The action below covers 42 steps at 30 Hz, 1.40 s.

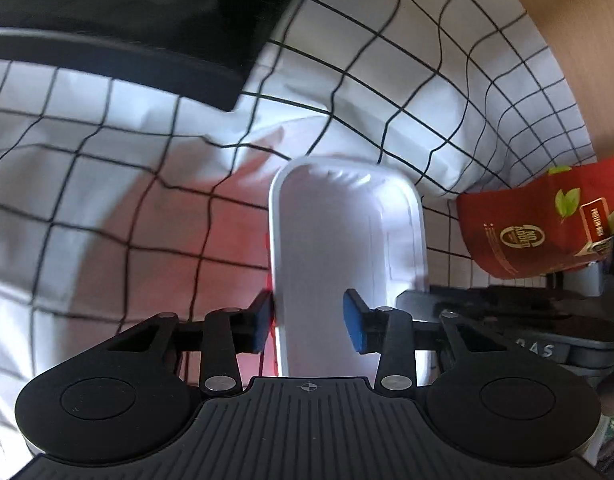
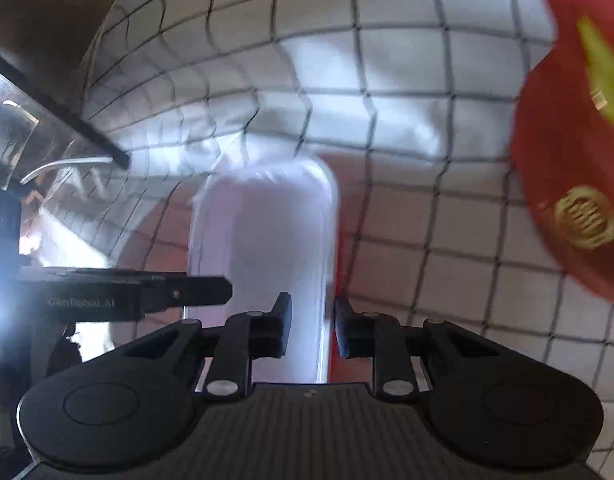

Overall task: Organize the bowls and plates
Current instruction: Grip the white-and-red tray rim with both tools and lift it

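Left wrist view: left claw straddles the white dish's rim, pads not clearly pressing. Right claw pinches the opposite rim, steadying it over the checked bench

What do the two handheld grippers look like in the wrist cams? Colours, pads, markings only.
Both are matte black: a ribbed base plate, two rounded lobes with circular recesses, and linkage arms on silver pivot pins. The left gripper has blue pads and a small crosshair mark on its base. The right gripper's fingers look black. The left gripper's side reads "GeoRobot.AI", roughly. No hands or sleeves clearly visible.
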Available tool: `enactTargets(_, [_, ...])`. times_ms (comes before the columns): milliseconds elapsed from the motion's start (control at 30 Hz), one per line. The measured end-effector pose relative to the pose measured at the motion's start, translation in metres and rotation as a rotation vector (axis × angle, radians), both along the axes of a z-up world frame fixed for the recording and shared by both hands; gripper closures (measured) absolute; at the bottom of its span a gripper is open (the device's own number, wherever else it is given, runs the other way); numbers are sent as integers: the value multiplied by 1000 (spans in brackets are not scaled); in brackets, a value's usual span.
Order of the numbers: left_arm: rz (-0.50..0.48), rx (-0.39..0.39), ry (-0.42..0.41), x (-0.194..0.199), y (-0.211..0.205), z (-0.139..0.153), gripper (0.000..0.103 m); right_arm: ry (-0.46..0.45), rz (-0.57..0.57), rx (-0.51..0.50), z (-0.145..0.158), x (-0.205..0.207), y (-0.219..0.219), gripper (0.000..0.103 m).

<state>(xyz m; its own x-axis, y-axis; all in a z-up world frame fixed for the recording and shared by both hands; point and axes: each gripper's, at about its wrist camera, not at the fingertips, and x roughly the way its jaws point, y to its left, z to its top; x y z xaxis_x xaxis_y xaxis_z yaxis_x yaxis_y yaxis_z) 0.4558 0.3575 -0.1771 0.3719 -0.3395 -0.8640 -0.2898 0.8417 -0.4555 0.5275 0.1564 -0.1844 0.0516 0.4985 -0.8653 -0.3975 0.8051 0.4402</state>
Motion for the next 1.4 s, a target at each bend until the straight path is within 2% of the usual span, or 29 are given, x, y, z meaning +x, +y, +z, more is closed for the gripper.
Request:
enactTargets(67, [-2,11,2,4,-2,-2,62,-7,-18,-11,-5,4,-2,80])
enactTargets(200, [-5,26,13,9,-6,-7,63,50,-40,8,-23,6,-5,80])
enactTargets(300, [-23,47,28,11,-11,-9,66,45,-49,19,-22,3,-10,82])
enactTargets(433, [-79,97,-12,17,-27,10,67,-23,-61,28,-1,-4,-21,84])
enactTargets(533, [-101,107,-46,23,-37,29,67,-71,-71,31,20,-5,-34,84])
enactTargets(733, [-76,50,-107,27,-41,59,69,-116,-118,64,51,0,-57,84])
enactTargets(833, [-83,61,-137,26,-44,72,69,-123,-127,77,57,2,-61,84])
enactTargets(1000, [-106,93,-78,33,-50,46,69,-71,-141,40,31,2,-53,84])
enactTargets(1233, [-108,43,40,34,-41,-12,72,-24,-137,0,-13,-7,-46,81])
enactTargets(1400, [-137,56,0,23,-43,-16,72,-3,-165,57,-21,-19,-56,78])
